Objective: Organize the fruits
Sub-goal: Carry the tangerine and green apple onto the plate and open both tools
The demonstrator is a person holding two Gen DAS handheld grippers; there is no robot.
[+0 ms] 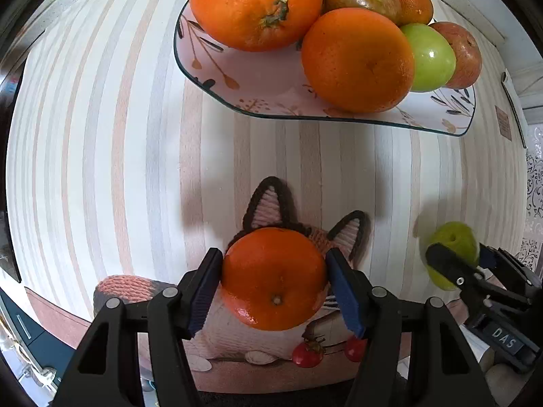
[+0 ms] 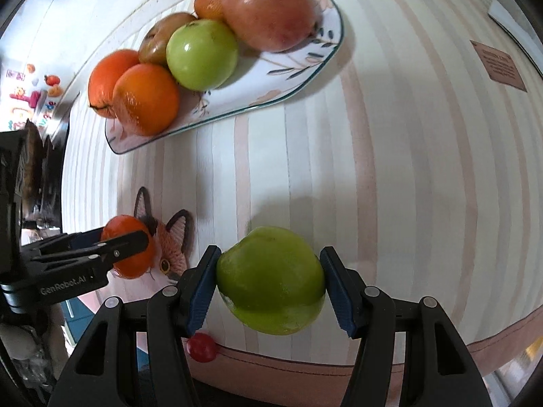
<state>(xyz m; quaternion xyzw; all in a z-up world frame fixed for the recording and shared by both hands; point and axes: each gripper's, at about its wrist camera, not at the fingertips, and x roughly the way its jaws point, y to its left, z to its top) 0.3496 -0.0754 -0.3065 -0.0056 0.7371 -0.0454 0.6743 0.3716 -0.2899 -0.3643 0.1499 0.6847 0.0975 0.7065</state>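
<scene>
My left gripper (image 1: 274,279) is shut on an orange (image 1: 273,278), held above a fox-face mat (image 1: 268,203). My right gripper (image 2: 268,283) is shut on a green apple (image 2: 269,279); it also shows at the right of the left wrist view (image 1: 453,254). The left gripper with its orange (image 2: 130,251) shows at the left of the right wrist view. A floral plate (image 1: 264,91) ahead holds several oranges and apples, among them a large orange (image 1: 254,5) and a green apple (image 1: 429,56). The plate also shows in the right wrist view (image 2: 298,64).
The table has a striped cloth (image 1: 101,135). Two small red cherry tomatoes (image 1: 307,354) lie near the cloth's front edge; one shows below my right gripper (image 2: 202,347). A brown label (image 2: 499,66) lies at the far right.
</scene>
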